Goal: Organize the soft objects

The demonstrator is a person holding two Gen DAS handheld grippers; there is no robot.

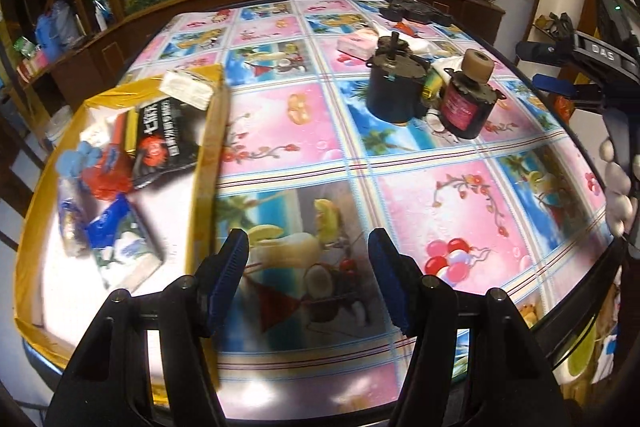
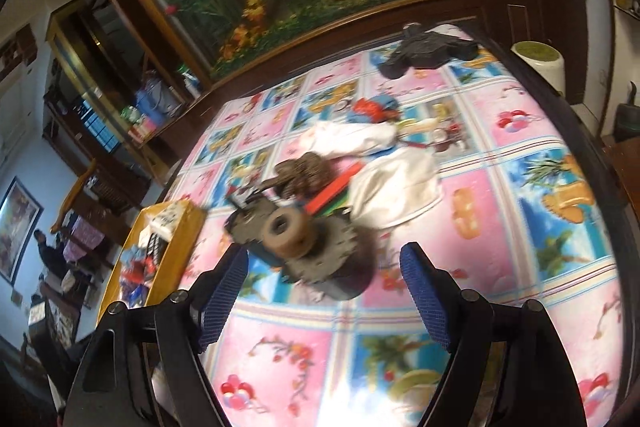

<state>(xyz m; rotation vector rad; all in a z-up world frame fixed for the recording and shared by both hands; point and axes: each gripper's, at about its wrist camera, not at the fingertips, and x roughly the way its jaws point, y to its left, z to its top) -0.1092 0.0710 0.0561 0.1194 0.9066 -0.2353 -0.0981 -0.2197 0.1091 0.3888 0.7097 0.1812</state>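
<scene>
1. The left tongs stand apart with nothing between the blue pads; they hang over the bare patterned cloth of the table and touch no thing.
2. Just to the left of the left tongs is a yellow-edged box, its near wall beside the left pad. Inside lie soft packets: a blue and white tissue pack nearest, then a red and blue crumpled wrapper, then a black sachet with white print. A white tissue pack rests on the far rim of the box.
3. Ahead and to the right of the left tongs, well apart, stand two small motors: a dark one and a red-labelled one with a tan roller on top. Beyond them lies a pink soft pack.
4. The right tongs are wide apart and empty. The roller motor sits just ahead, between the lines of the two pads, but I cannot tell whether a pad touches it; this view is blurred.
5. Beyond that motor lie a brown rolled cloth, a white cloth and a red and blue wrapper.
6. Farthest is a black object at the table edge.
</scene>
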